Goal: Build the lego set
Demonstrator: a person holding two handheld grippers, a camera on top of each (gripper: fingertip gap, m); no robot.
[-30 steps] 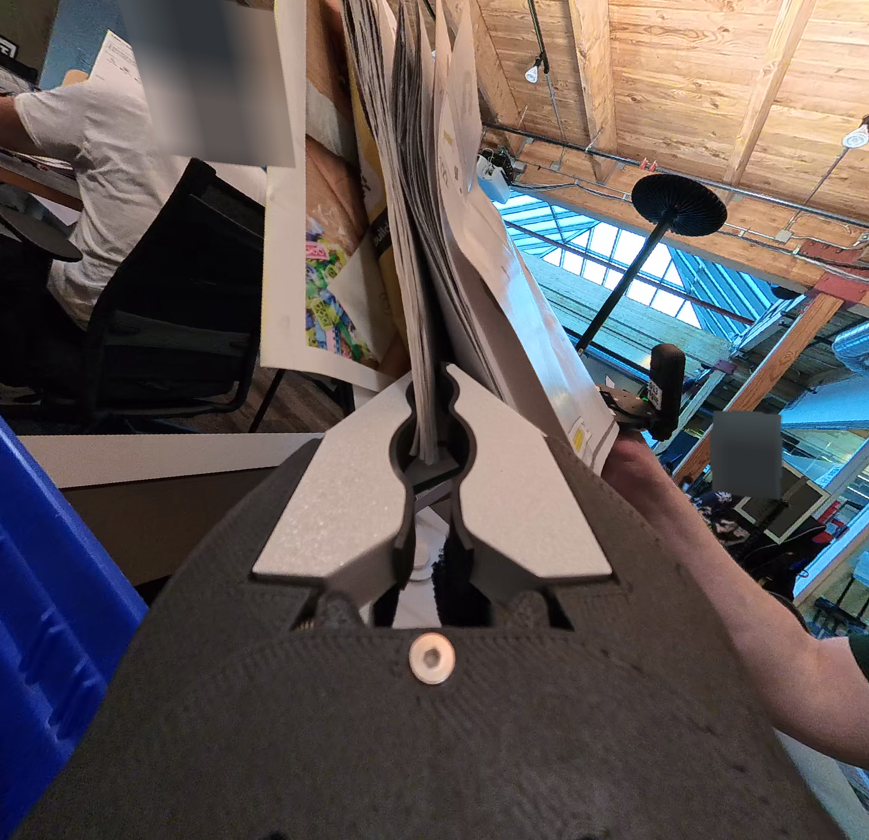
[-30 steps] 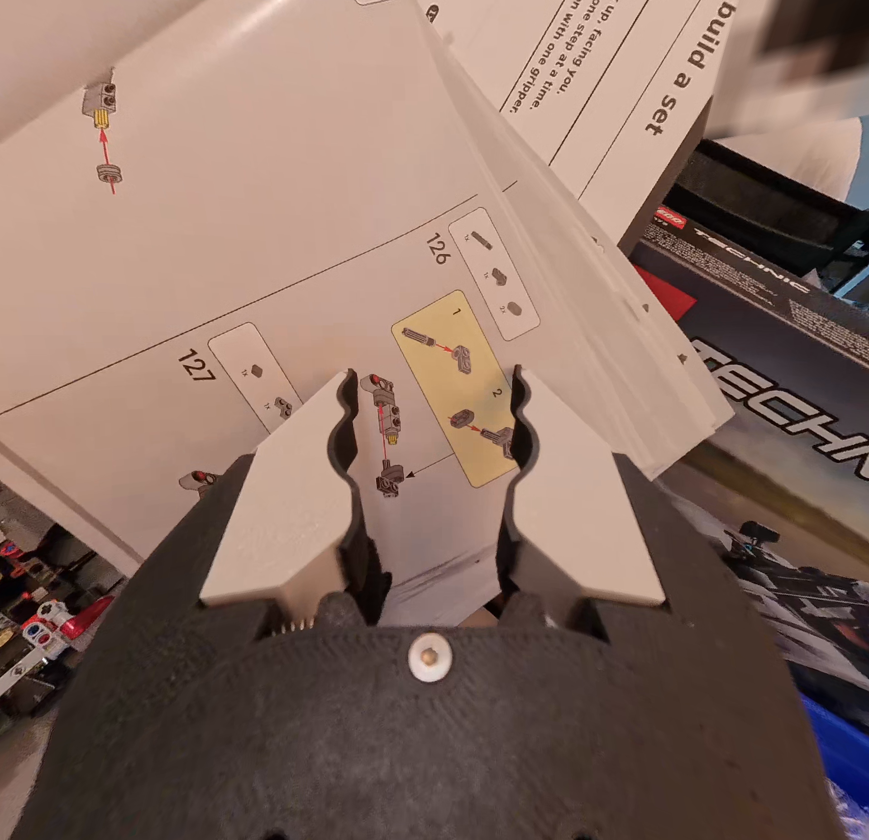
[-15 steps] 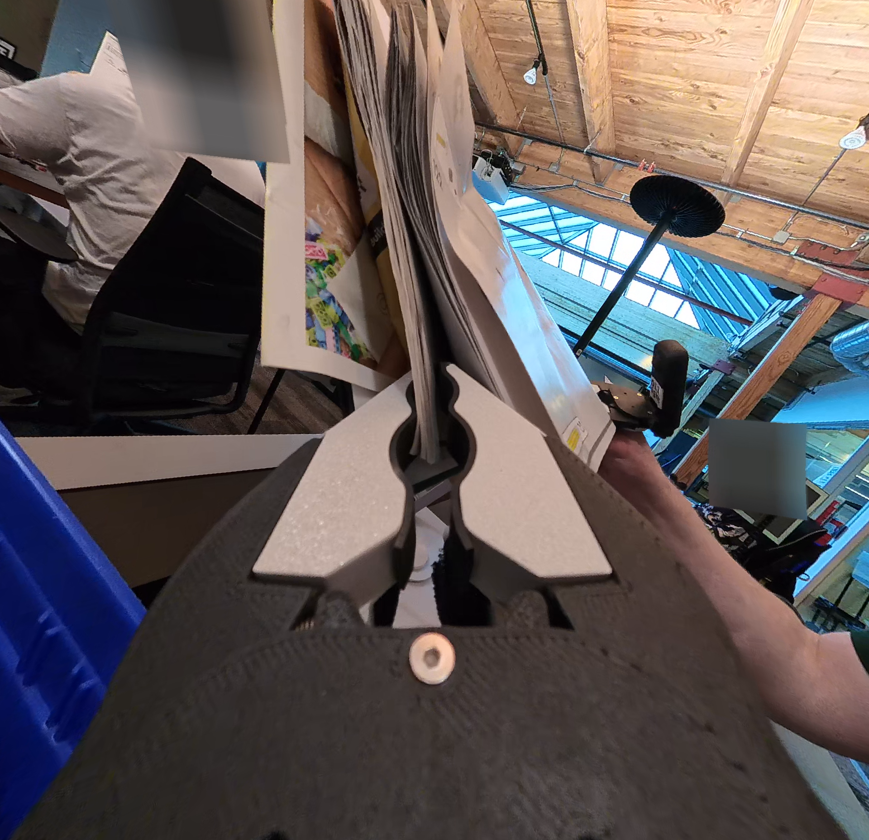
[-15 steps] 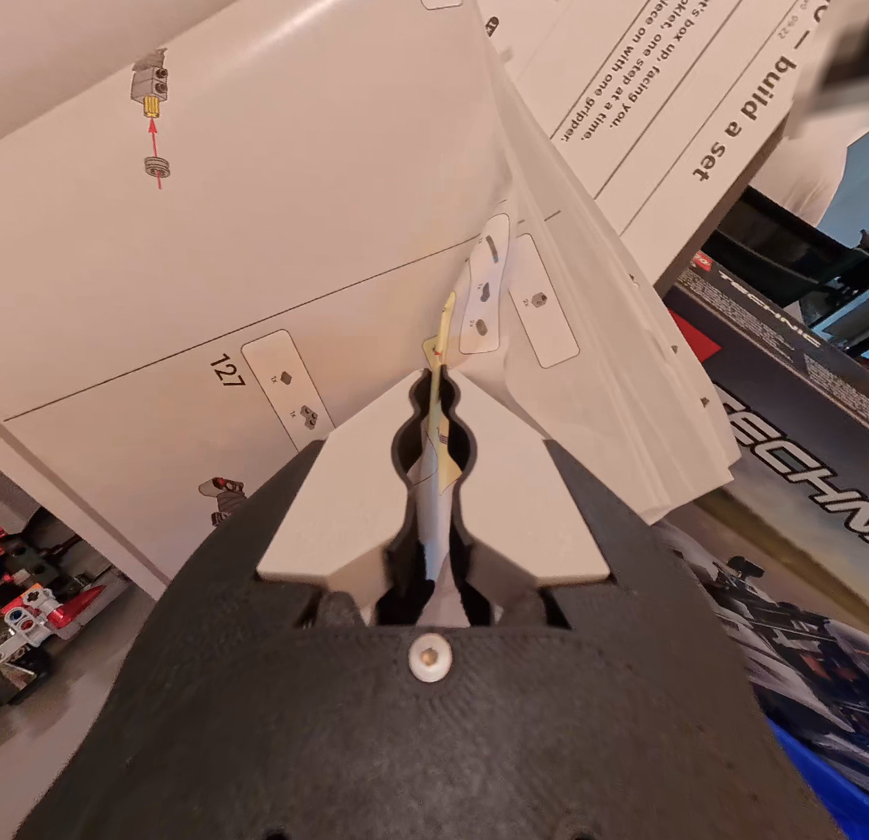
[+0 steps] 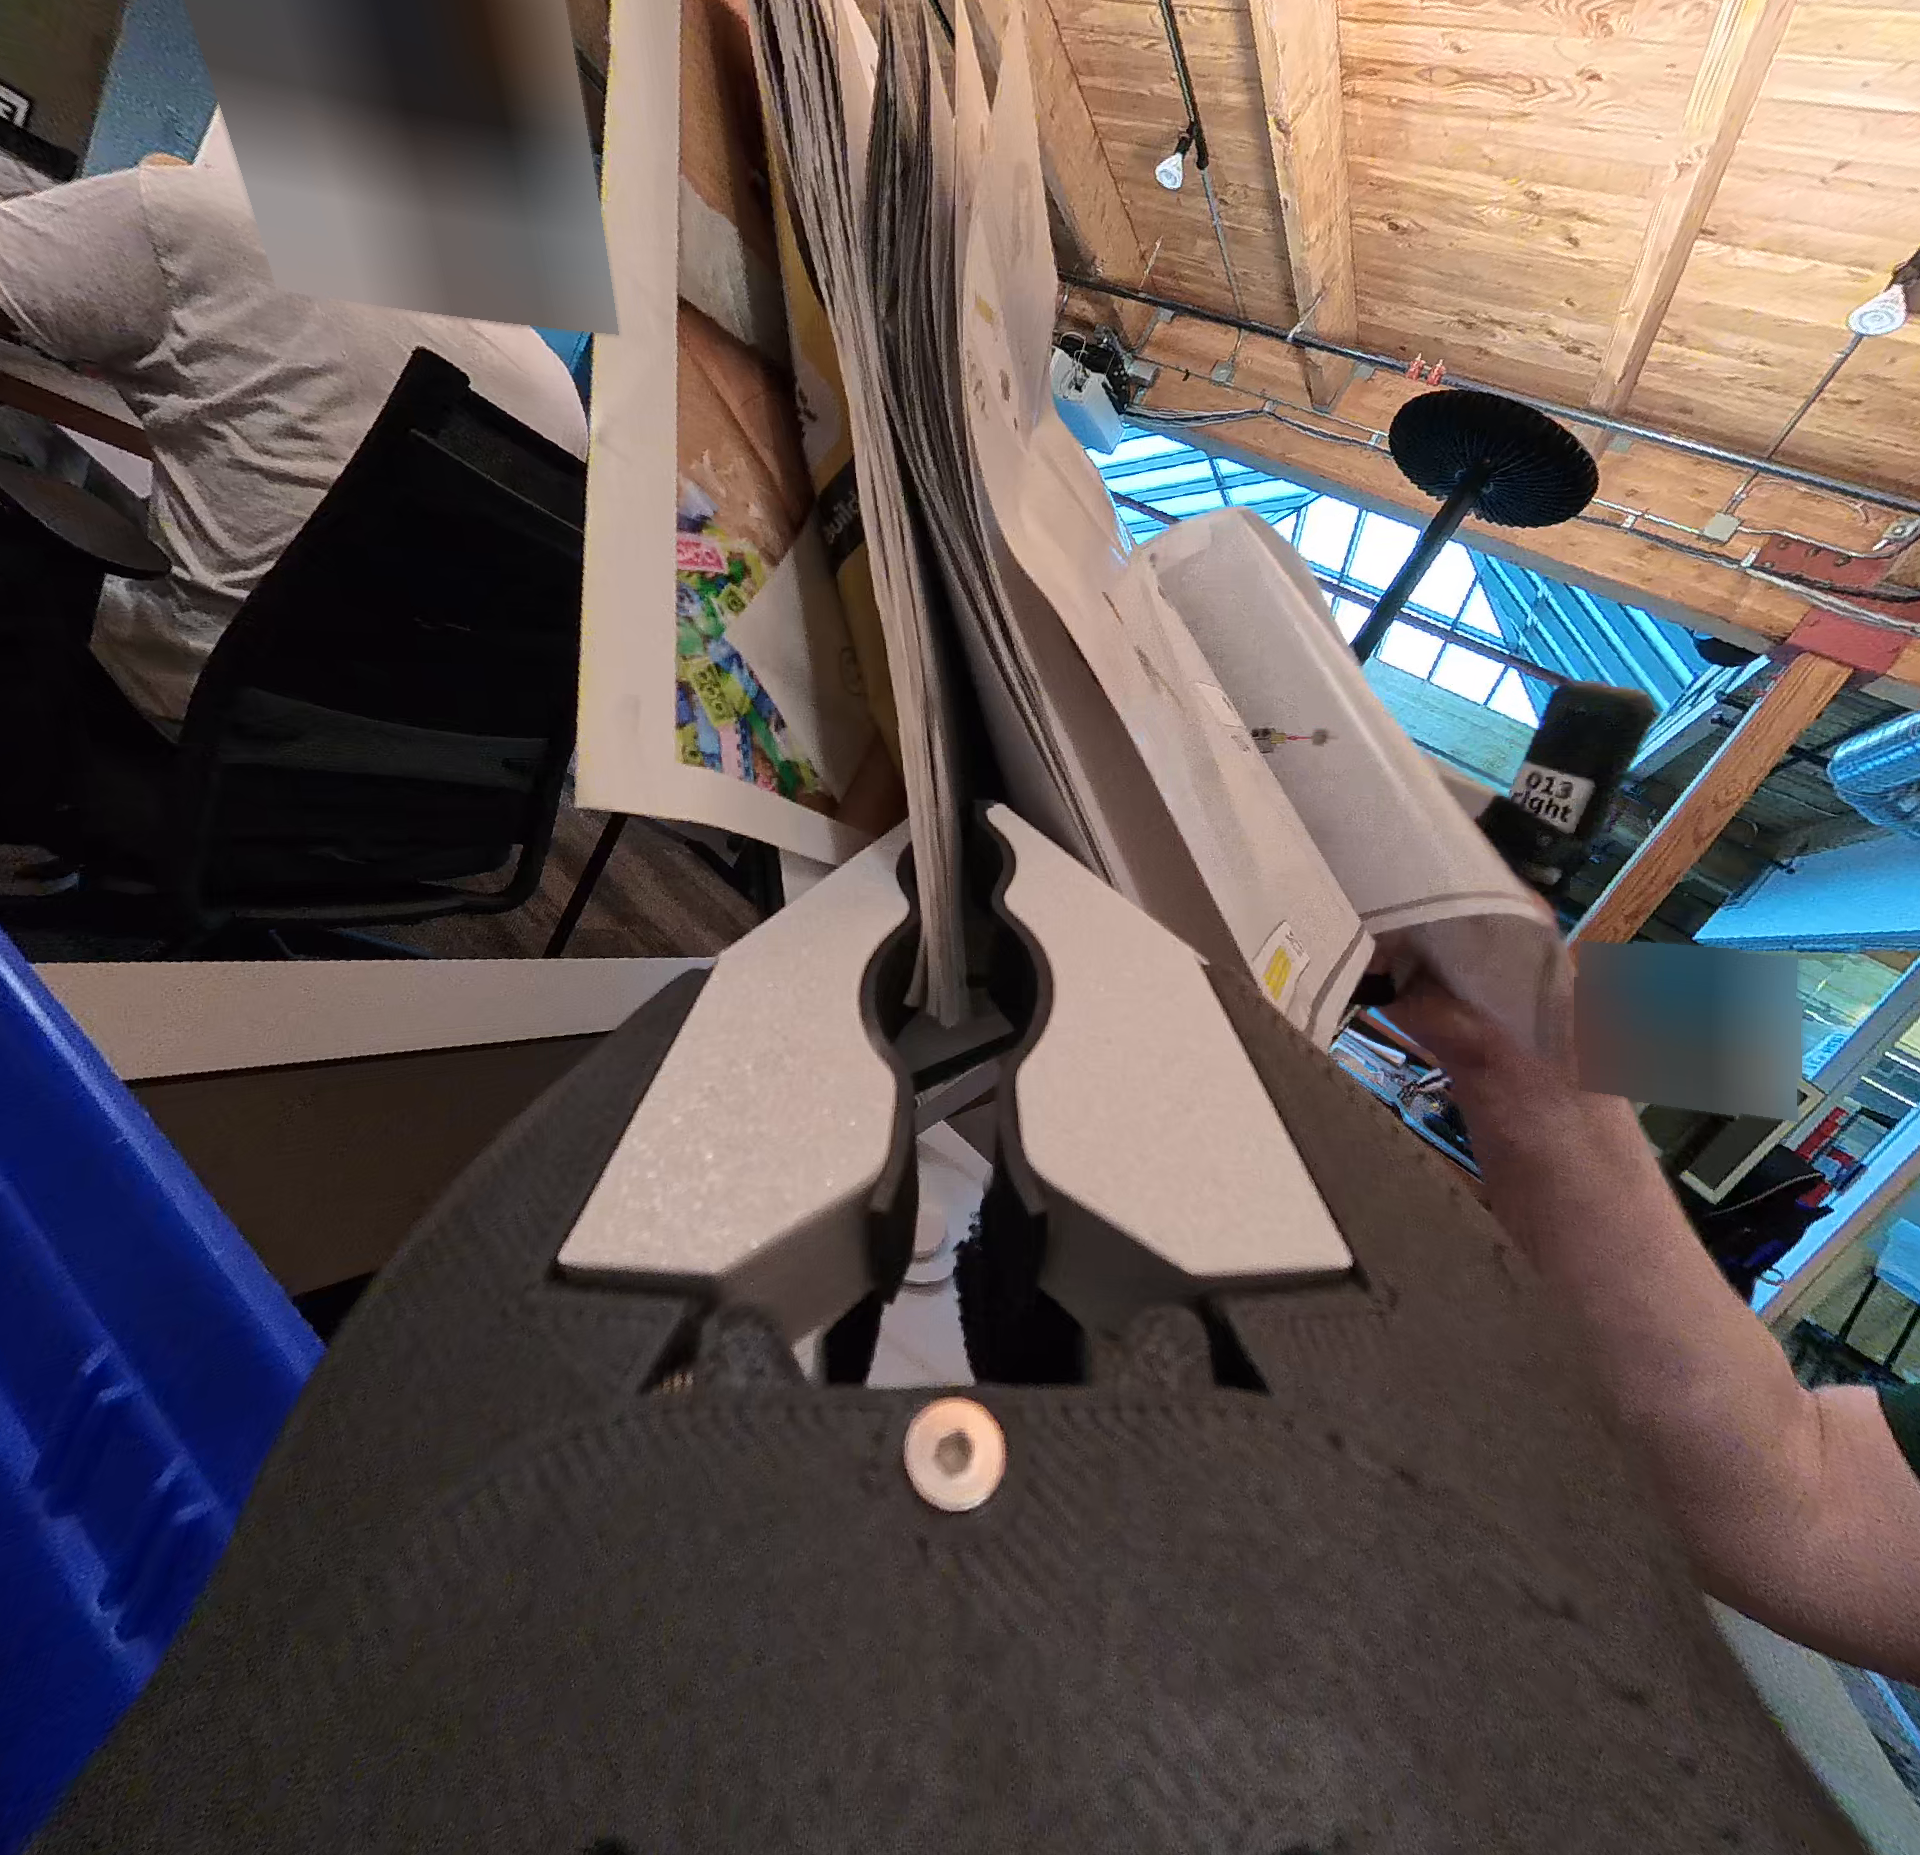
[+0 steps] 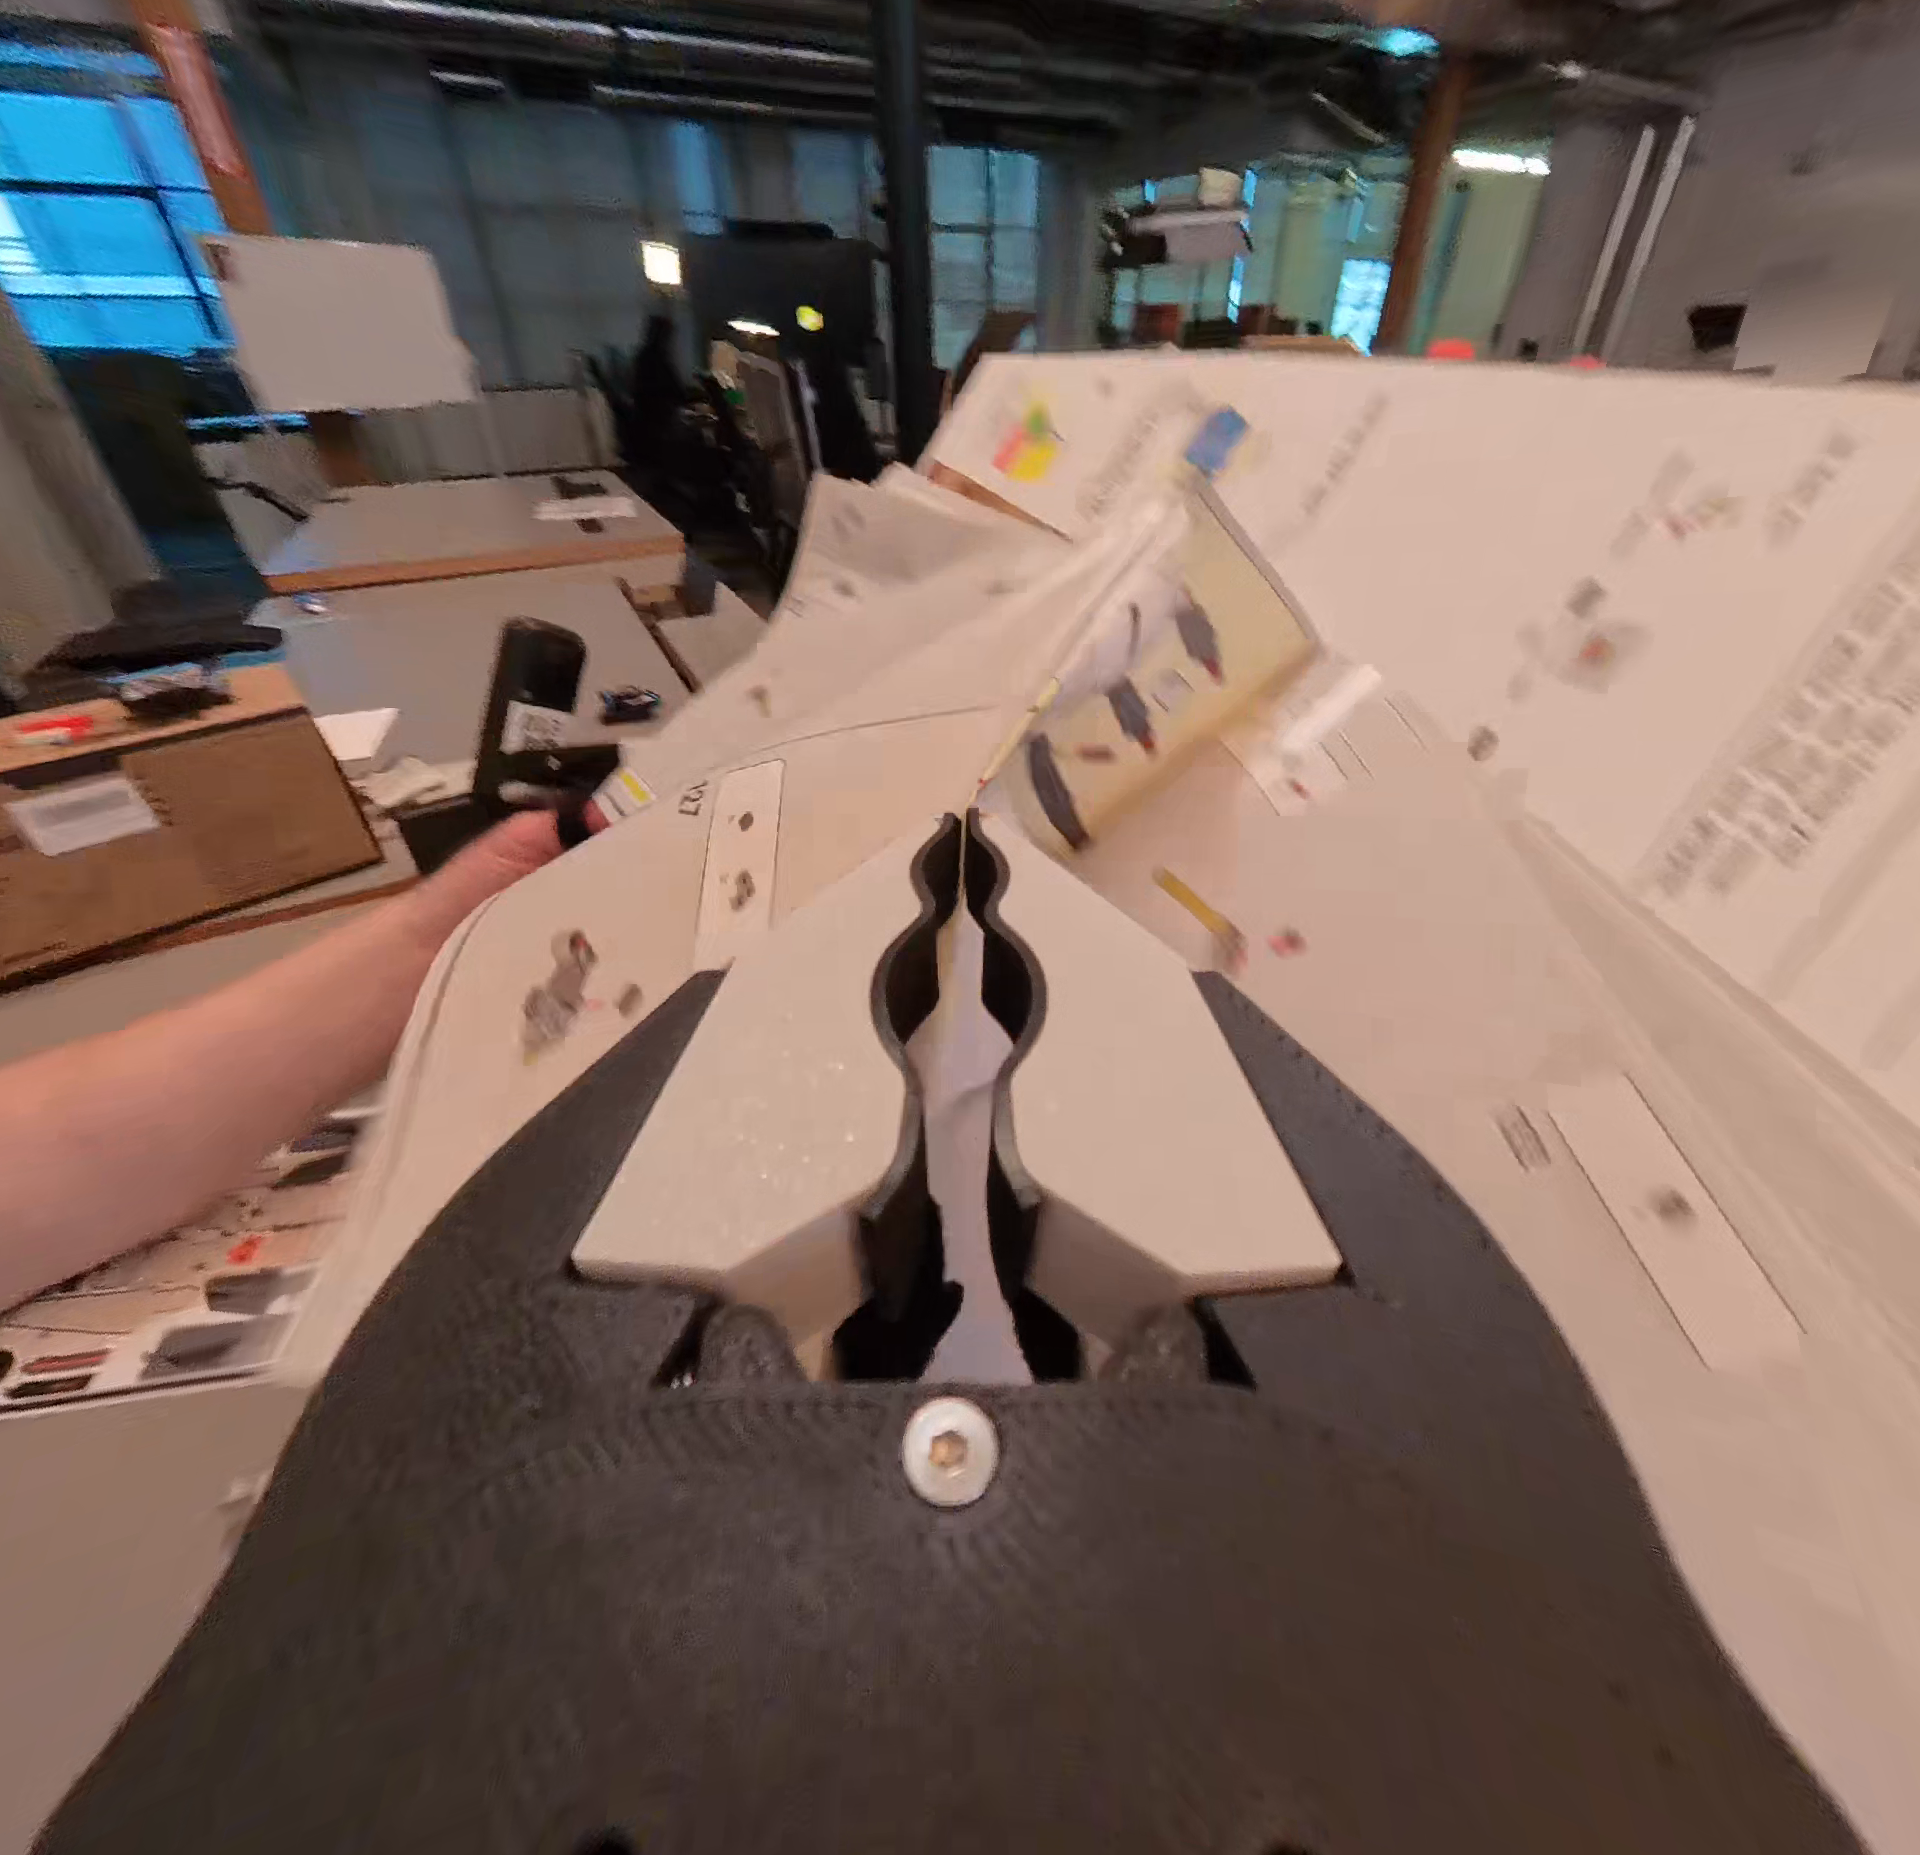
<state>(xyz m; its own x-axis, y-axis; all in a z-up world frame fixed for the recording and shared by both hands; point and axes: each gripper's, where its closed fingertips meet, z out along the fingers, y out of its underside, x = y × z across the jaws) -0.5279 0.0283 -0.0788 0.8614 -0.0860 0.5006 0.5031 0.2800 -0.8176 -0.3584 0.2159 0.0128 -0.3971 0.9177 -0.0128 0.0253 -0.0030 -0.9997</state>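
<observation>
- Wooden ceiling planks (image 5: 1558, 143) and a skylight fill the background of our left wrist view, and a black round lamp on a pole (image 5: 1491, 449) stands up toward them.
- Our left gripper (image 5: 956, 860) has its two grey fingers pressed together on a thick bundle of pages of the instruction booklet (image 5: 914, 517), which stands almost upright above it.
- Behind the booklet we see a person in a light shirt (image 5: 208, 351) sitting on a black chair (image 5: 395, 642), and a blue bin (image 5: 104, 1286) is at the left edge.
- Our right gripper (image 6: 964, 834) pinches one single page (image 6: 1143, 662) of the same booklet; the page bends over and is blurred.
- Far in the right wrist view we see our left hand (image 6: 488, 860), with grey tables (image 6: 447, 600) and a cardboard box (image 6: 177, 808) behind it.
- Beside the booklet leans a white printed sheet (image 6: 1558, 579).
</observation>
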